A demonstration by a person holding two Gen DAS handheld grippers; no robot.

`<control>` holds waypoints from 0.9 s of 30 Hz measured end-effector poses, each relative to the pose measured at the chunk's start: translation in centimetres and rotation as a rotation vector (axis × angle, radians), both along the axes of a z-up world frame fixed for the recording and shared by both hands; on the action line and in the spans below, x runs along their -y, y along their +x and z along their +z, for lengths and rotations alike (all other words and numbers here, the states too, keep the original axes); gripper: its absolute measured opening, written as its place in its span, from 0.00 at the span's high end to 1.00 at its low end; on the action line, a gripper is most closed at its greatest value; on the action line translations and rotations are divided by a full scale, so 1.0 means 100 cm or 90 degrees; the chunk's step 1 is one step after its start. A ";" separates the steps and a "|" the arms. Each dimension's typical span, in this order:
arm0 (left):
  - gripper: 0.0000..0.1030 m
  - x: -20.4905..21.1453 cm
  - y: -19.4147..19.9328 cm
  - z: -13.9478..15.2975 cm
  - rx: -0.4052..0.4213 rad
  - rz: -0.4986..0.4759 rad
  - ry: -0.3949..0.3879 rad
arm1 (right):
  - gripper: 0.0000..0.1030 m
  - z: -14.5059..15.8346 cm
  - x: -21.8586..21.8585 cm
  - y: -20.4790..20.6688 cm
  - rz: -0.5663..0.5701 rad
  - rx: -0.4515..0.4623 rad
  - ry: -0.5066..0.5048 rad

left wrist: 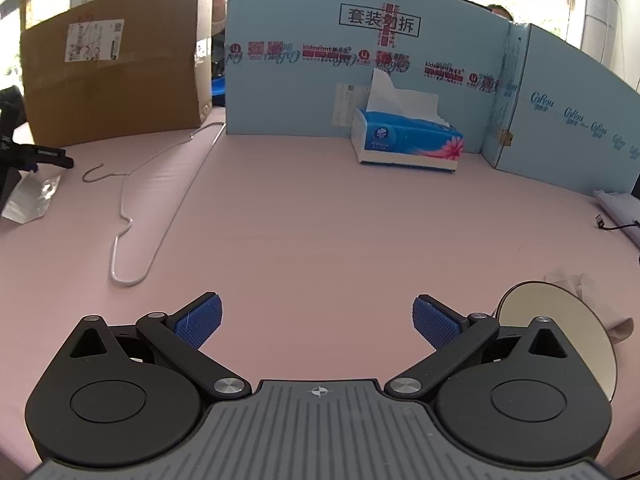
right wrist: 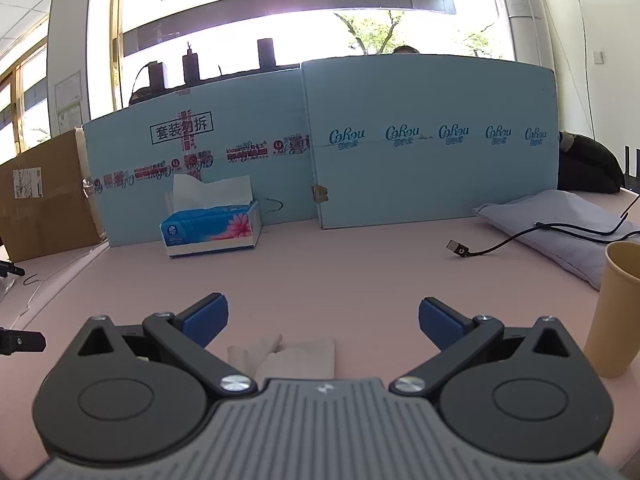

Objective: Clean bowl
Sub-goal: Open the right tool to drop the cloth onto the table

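Note:
A pale cream bowl (left wrist: 560, 316) sits at the lower right of the left wrist view, partly hidden behind my left gripper's right arm. A crumpled tissue (left wrist: 576, 282) lies just beyond it. My left gripper (left wrist: 316, 320) is open and empty over the pink table, left of the bowl. My right gripper (right wrist: 323, 320) is open and empty. A crumpled white tissue (right wrist: 292, 354) lies on the table just below and between its fingers, not held. The bowl does not show in the right wrist view.
A blue tissue box (left wrist: 408, 140) (right wrist: 212, 228) stands at the back against light-blue cardboard walls (left wrist: 360, 60). A white wire hanger (left wrist: 152, 208) lies left, before a brown box (left wrist: 116, 76). A tan paper cup (right wrist: 616, 312), black USB cable (right wrist: 480, 250) and grey pillow (right wrist: 560, 228) are right.

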State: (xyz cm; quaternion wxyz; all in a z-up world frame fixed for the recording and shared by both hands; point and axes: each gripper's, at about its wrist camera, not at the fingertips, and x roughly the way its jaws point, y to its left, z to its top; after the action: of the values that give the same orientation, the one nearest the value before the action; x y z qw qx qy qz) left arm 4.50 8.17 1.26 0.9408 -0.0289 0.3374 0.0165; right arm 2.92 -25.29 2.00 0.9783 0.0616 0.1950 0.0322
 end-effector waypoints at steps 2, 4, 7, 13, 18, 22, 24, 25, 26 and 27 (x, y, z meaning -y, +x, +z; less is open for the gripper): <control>0.00 0.003 0.001 -0.001 -0.004 -0.004 0.000 | 0.00 -0.001 0.001 0.001 0.000 0.000 0.000; 0.00 0.004 0.002 -0.001 -0.007 -0.006 0.000 | 0.00 -0.002 0.002 0.002 -0.003 -0.001 0.002; 0.00 0.008 0.003 -0.002 -0.010 -0.007 0.002 | 0.00 -0.002 0.005 0.004 -0.007 -0.003 0.008; 0.00 0.012 0.005 -0.003 -0.012 -0.013 0.004 | 0.00 -0.002 0.007 0.003 -0.006 -0.004 0.010; 0.00 0.013 0.007 -0.004 -0.015 -0.012 0.006 | 0.00 -0.003 0.007 0.007 -0.004 -0.008 0.011; 0.00 0.012 0.008 -0.004 -0.016 -0.010 0.006 | 0.00 -0.004 0.005 0.008 -0.002 -0.010 0.005; 0.00 0.011 0.008 -0.005 -0.016 -0.010 0.005 | 0.00 -0.004 0.004 0.009 -0.001 -0.011 0.001; 0.00 0.011 0.008 -0.005 -0.015 -0.009 0.002 | 0.00 -0.004 0.004 0.009 -0.001 -0.012 0.000; 0.00 0.010 0.009 -0.005 -0.013 -0.008 -0.002 | 0.00 -0.005 0.003 0.009 -0.001 -0.012 -0.001; 0.00 0.010 0.009 -0.005 -0.014 -0.008 -0.002 | 0.00 -0.005 0.003 0.010 -0.001 -0.013 -0.003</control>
State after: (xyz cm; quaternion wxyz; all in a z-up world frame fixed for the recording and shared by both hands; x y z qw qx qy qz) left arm 5.40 7.18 0.75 0.9371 -0.0280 0.3478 0.0100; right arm 3.92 -25.59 1.52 0.9764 0.0600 0.2051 0.0306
